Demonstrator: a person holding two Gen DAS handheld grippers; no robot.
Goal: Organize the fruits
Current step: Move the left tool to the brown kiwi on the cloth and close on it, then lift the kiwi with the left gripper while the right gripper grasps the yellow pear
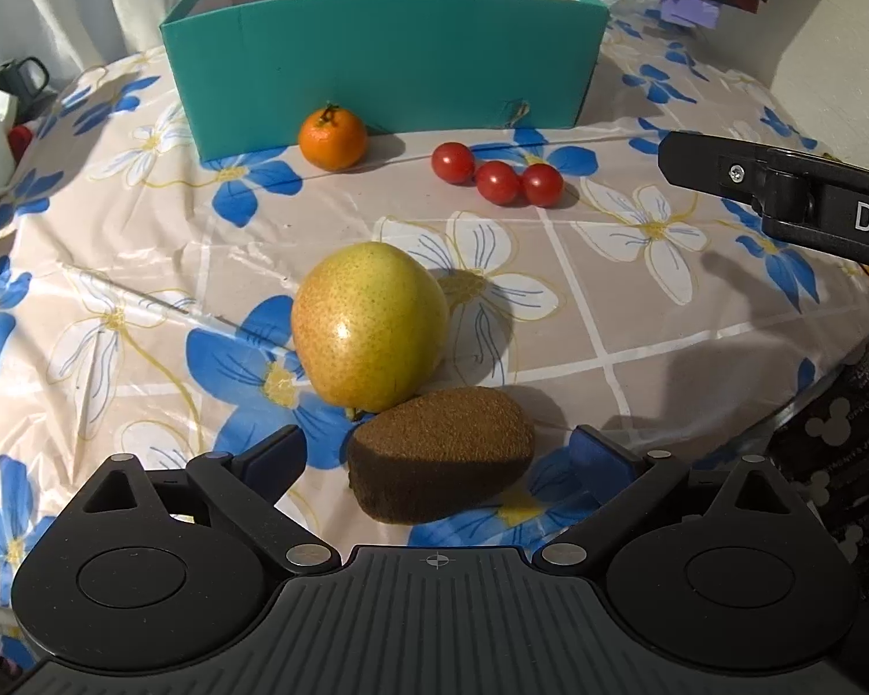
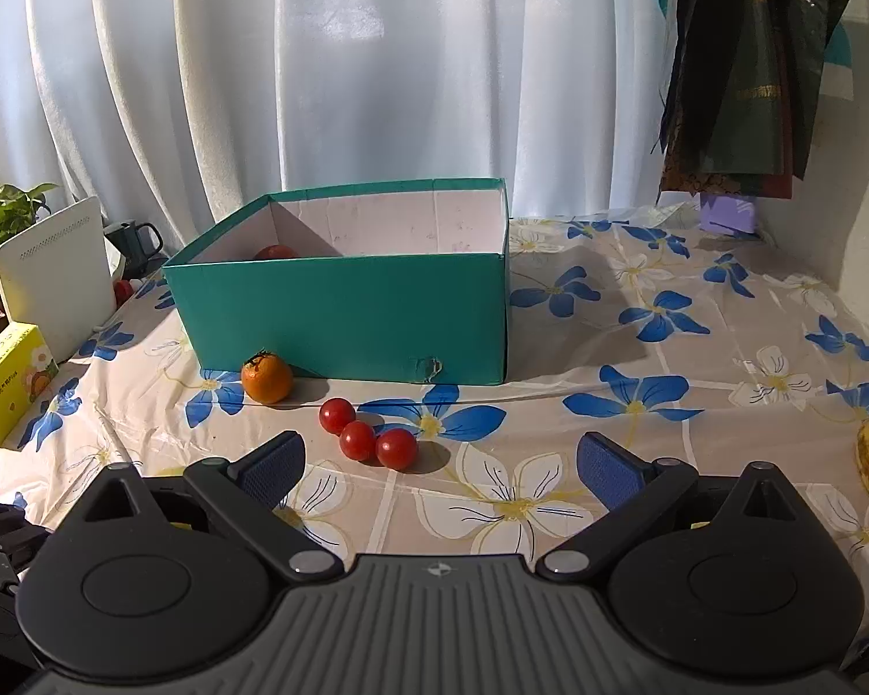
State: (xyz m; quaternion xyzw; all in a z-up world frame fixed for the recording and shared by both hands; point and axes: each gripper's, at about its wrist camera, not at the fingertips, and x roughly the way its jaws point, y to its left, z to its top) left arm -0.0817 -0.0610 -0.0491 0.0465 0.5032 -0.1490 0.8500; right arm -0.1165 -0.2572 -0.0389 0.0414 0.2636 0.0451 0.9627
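Clearly a lived-in home, likely a dining or living corner by a window. Table dressed in a glossy plastic tablecloth (image 2: 637,347) printed with blue and white flowers. White sheer curtains (image 2: 376,69) glowing behind. Potted plant (image 2: 6,214), white router-like device (image 2: 58,272), dark mug (image 2: 136,240) and yellow tissue box (image 2: 8,376) crowded at one edge. Shopping bags (image 2: 747,75) hanging at the far right.

A white curtain (image 2: 318,87) hangs at the far side; a potted plant (image 2: 0,220), white device (image 2: 58,272) and yellow carton (image 2: 6,382) sit far left.
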